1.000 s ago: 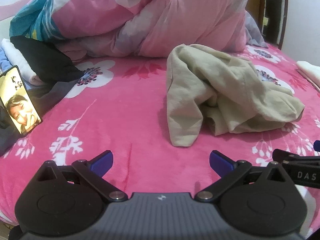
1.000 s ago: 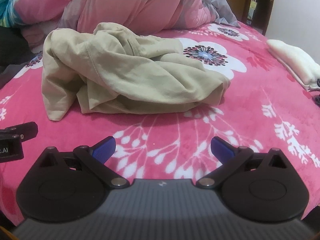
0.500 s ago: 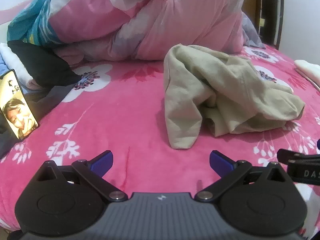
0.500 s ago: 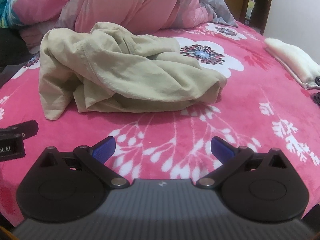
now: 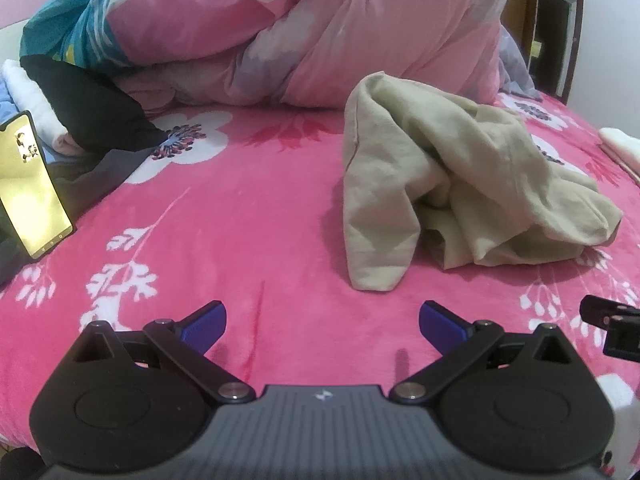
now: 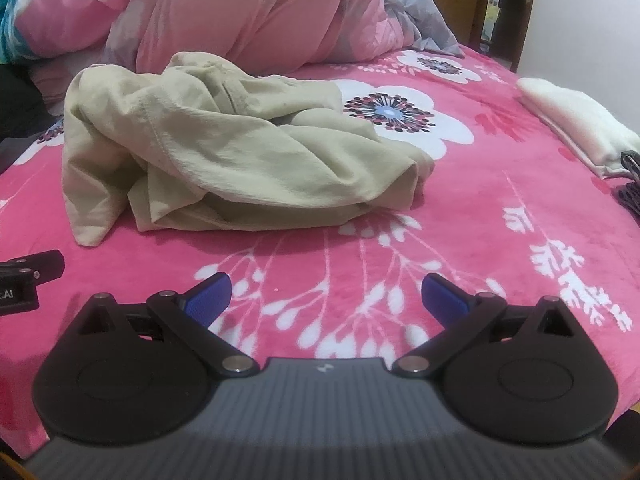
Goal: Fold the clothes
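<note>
Garment [image 5: 452, 184]: beige, crumpled in a loose heap on the pink flowered blanket [image 5: 248, 216], unfolded. It lies ahead of both your grippers, to the right of centre in the left wrist view and left of centre in the right wrist view [image 6: 224, 152]. One flap hangs down toward you on its left side; the rest is bunched in folds behind it, and the far edge lies near the duvet.

Your left gripper [image 5: 322, 322]: jaws wide, nothing between the blue pads [image 5: 204, 326]. It sits low over the blanket, short of the garment and apart from it.

Your right gripper [image 6: 326, 300]: jaws wide too, pads [image 6: 444, 304] empty, over bare blanket, the garment's near edge well ahead of the tips. Each gripper's black edge shows at the side of the other's view, so you hold them side by side.

Surroundings:
- Pink duvet [image 5: 340, 40] piled up behind the garment, with a teal patch at its left end.
- Black cloth [image 5: 92, 116] on the left beneath the duvet, a white roll behind it.
- Phone [image 5: 30, 188] propped upright at the far left, screen lit.
- White folded cloth [image 6: 576, 124] at the right edge of the bed, well apart from the garment; a dark cord [image 6: 632, 184] lies just beside it.
- Wooden door frame [image 6: 504, 8] in the far right corner.
</note>
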Motion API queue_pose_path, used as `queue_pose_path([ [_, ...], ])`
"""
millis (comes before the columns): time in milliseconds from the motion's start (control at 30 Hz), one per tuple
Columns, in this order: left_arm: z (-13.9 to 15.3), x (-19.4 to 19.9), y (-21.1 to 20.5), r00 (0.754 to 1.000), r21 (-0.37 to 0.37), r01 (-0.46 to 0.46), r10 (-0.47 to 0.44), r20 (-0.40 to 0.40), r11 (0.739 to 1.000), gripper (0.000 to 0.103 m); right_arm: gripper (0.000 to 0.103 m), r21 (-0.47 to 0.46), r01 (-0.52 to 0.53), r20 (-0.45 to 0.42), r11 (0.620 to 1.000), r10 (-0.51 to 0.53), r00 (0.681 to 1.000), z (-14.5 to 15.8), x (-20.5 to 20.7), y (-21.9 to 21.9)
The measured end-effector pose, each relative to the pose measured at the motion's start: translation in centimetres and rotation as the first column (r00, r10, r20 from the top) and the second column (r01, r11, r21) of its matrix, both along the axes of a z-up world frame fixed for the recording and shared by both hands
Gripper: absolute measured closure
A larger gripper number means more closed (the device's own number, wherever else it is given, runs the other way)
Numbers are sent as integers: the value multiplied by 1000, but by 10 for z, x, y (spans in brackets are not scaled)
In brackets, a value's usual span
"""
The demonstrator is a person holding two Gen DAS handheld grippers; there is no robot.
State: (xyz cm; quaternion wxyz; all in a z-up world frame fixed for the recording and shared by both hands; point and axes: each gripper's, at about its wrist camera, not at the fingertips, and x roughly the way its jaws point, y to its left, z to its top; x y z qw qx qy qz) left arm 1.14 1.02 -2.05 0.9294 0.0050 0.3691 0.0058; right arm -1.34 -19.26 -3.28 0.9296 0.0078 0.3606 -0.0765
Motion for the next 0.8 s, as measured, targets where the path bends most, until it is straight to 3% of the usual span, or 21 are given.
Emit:
queue_pose_path([
  [500, 3, 9, -7, 999, -65, 23, -20, 51, 998, 0, 1, -36, -3, 49, 999, 5, 999, 6, 11, -24],
  [800, 9, 28, -8, 988, -57, 76, -67, 138, 996, 0, 1, -64, -70, 139, 996, 78, 987, 34, 30, -36],
])
